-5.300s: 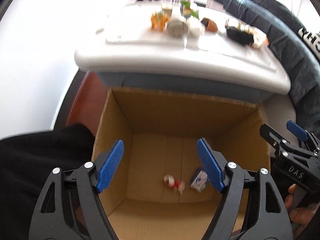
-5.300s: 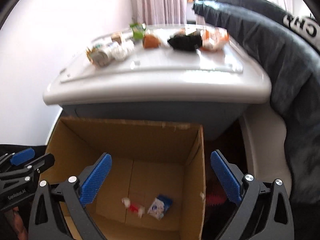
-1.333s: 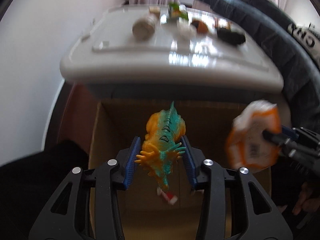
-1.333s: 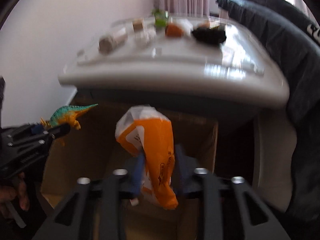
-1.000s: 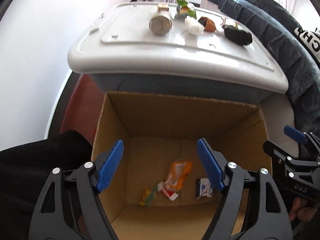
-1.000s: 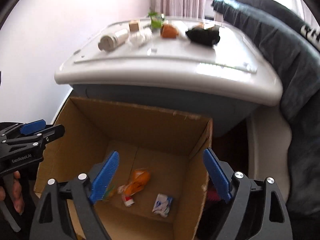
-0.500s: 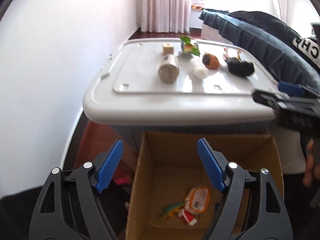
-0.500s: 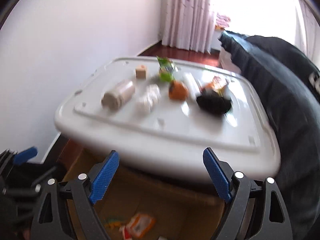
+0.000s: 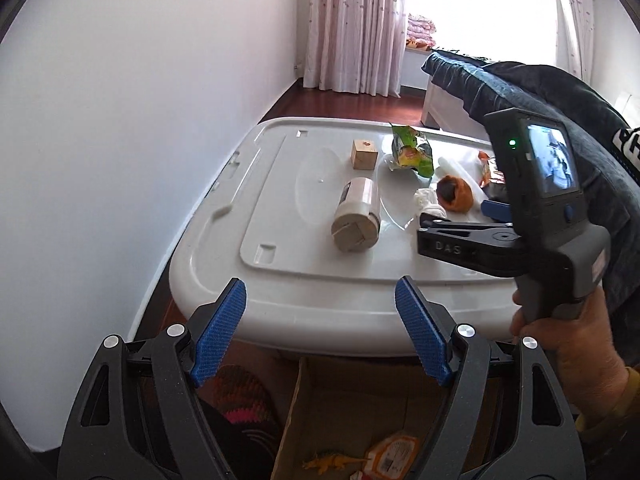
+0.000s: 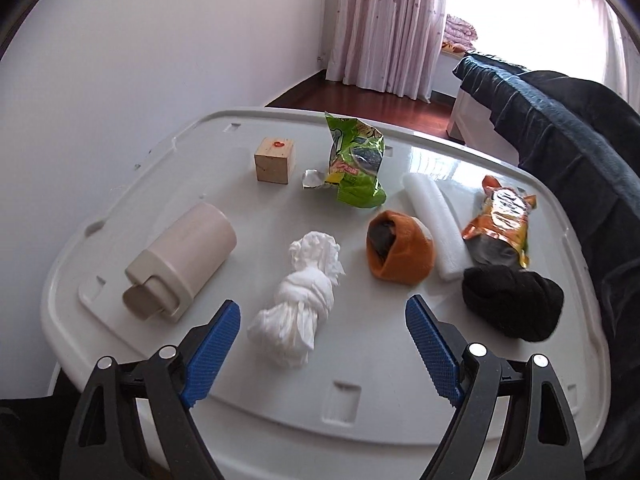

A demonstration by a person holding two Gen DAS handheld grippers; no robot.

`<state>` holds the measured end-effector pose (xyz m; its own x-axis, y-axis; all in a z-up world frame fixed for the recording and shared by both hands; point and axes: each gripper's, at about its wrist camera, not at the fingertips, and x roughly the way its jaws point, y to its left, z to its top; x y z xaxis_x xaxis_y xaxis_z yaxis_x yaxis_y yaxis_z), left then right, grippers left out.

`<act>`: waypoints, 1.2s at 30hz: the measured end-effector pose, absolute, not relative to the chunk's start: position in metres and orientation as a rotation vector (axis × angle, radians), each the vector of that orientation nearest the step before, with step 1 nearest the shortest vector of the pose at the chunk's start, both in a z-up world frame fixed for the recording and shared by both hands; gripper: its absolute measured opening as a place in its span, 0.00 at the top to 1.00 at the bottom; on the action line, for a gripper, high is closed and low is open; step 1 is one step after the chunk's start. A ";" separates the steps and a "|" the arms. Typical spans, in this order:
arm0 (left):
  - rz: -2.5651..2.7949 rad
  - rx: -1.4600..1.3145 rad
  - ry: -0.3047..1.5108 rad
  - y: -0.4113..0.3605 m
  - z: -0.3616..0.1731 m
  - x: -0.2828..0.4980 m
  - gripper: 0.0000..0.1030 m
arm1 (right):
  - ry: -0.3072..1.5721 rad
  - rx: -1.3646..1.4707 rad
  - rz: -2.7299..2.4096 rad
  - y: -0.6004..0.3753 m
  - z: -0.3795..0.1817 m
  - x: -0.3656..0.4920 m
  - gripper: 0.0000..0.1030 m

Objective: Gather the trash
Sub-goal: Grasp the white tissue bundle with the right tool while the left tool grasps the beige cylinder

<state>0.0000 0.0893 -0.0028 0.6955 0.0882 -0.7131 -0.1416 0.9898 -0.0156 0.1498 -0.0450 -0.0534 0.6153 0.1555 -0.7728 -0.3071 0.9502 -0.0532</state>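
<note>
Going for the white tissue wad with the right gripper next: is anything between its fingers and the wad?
Nothing visible. The right gripper is open and empty, and the wad lies just ahead of the gap, apart from the beige bottle and orange bundle.

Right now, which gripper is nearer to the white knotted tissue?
Right. The right gripper hovers just before the tissue; the left gripper hangs back beyond the lid's near edge.

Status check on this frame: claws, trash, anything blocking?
Left claw and right claw both open, empty. Knotted white tissue wad lies on white plastic bin lid, directly ahead of right claw. Nothing blocking it.
</note>
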 end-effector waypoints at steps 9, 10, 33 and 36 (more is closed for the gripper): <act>0.134 -0.092 0.826 0.092 -0.015 0.009 0.27 | 0.910 -0.227 0.246 -0.029 -0.075 0.173 0.39; 0.135 -0.095 0.827 0.092 -0.015 0.010 0.27 | 0.918 -0.229 0.249 -0.028 -0.078 0.174 0.45; 0.001 -0.094 0.864 0.078 -0.049 0.123 0.16 | 0.753 -0.106 0.271 -0.114 0.011 0.101 0.69; 0.009 -0.085 0.886 0.078 -0.061 0.137 0.16 | 0.755 -0.101 0.276 -0.119 0.012 0.097 0.69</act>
